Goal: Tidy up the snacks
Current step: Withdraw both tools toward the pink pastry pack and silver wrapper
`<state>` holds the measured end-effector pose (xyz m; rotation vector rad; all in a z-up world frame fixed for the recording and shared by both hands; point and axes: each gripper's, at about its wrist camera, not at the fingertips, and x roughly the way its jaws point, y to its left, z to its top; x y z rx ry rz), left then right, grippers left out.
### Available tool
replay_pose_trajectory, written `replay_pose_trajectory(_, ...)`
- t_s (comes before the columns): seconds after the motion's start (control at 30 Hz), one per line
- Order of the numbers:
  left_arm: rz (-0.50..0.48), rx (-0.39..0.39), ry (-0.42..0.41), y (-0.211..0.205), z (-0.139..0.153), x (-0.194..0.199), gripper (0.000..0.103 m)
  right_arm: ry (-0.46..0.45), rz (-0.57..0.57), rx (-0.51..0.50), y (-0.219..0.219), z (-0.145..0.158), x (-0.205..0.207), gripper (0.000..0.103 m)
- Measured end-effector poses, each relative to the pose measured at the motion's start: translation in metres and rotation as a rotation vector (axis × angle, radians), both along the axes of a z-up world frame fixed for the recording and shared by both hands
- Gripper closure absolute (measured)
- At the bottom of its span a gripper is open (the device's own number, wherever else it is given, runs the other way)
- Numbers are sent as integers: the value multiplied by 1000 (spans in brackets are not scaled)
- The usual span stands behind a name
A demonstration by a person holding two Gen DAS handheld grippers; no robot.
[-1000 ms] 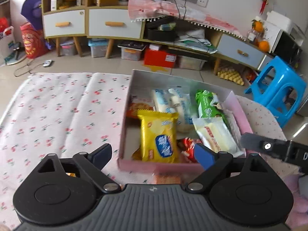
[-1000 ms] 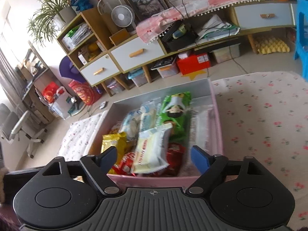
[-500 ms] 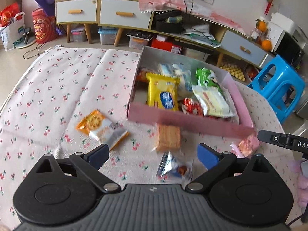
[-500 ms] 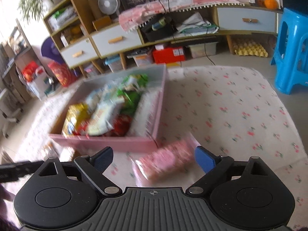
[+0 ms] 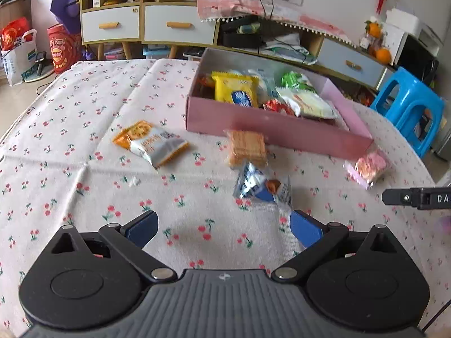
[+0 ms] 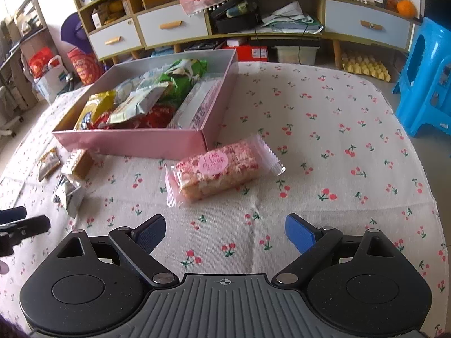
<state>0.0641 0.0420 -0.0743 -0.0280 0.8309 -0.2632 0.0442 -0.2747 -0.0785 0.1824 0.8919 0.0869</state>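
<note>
Pink-wrapped cake point(image 6: 222, 169) just beyond the right gripper point(image 6: 225, 229) (fingers wide apart, nothing between).

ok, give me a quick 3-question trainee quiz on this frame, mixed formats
1. True or false: the pink cake pack lies inside the pink box.
2. How many snack packs lie loose on the tablecloth outside the box? A) two B) four C) six
3. Fill in: the fingers of the right gripper are ____, with nothing between them.

Key
1. False: it lies on the cloth by the box's near corner.
2. B: the orange-and-white pack, the cracker pack, the blue-and-white pack and the pink cake pack.
3. open
</note>
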Motion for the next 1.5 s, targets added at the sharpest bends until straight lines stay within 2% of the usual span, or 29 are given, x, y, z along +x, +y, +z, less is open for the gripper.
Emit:
replay_pose_trajectory(0.1,40,3,12,-6,-1,1,3,-2,-18,5,3,1,3,9)
replay_pose_trajectory(0.4,216,-79,31,-22,4,20,2,-8,-173,47,9,3,29,9)
replay_pose_trajectory(0.57,253,-33,41,-30,-3,29,3,8,-233,40,12,-5,47,9)
replay_pose_trajectory(0.67,242,-3,36,-32,-4,29,3,-4,-237,32,12,-8,52,7)
replay_pose_trajectory(0.87,165,42,26,-16,-3,20,3,-38,-150,-15,4,-12,40,5)
replay_pose_trajectory(1.03,149,59,25,0,-2,15,3,-37,-116,-29,-9,-12,27,5)
replay_pose_trajectory(1.2,139,66,31,10,0,9,3,-23,-88,-93,-17,-14,17,5)
replay_pose_trajectory(1.3,147,55,36,12,1,9,3,-25,-58,-106,-15,-13,13,5)
replay_pose_trajectory(1.5,112,2,34,-4,2,13,4,-31,-22,-32,0,-9,21,5)
